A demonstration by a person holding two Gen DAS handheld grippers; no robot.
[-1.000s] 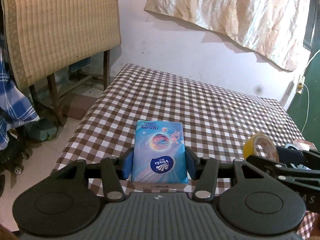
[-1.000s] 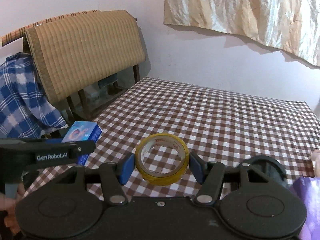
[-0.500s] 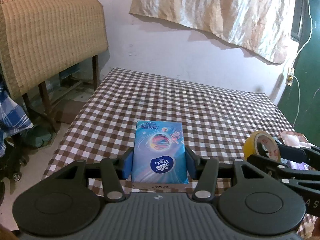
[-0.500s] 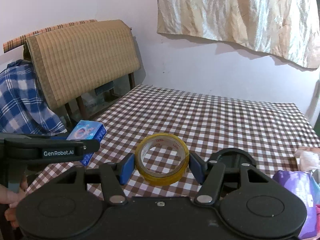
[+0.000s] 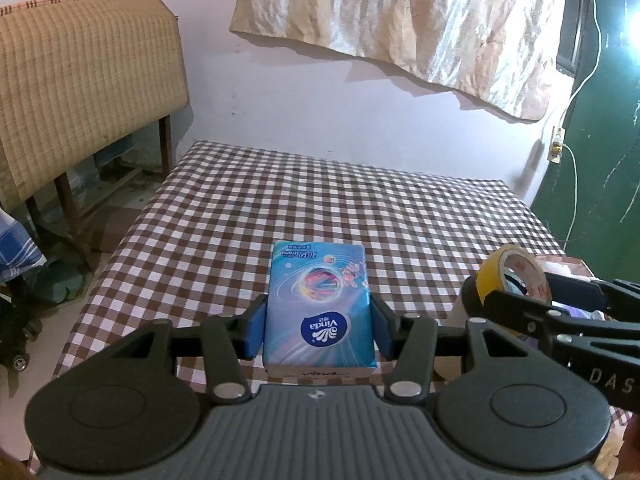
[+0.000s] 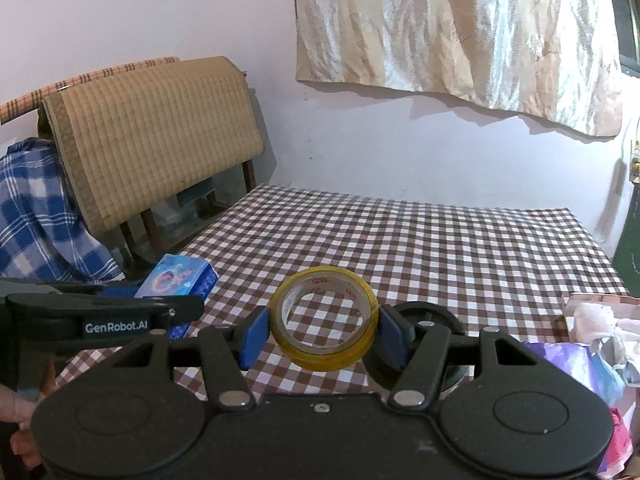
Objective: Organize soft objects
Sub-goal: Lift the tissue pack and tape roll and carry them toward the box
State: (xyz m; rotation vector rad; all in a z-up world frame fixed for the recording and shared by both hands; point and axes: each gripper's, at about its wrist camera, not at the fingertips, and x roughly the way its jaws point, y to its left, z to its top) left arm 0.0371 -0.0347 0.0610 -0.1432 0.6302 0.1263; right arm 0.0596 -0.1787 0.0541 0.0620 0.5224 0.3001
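A table (image 5: 320, 200) covered with a brown-and-white checked cloth stood against a pale, slightly stained wall (image 5: 312, 88). Above the table's far edge a crumpled beige cloth (image 5: 420, 20) hung on that wall, catching light on its creases. Left of the table stood a dark wooden frame (image 6: 248, 172) draped with a woven straw mat (image 6: 152, 132), and a blue-and-white plaid cloth (image 6: 36, 216) hung further left of it. Pale floor (image 5: 120, 216) showed under the frame. Right of the table a dark green door (image 5: 600, 140) stood, with a white cable (image 5: 576, 92) running to a socket (image 5: 557, 144) beside it and a bright glare (image 5: 634, 28) above.
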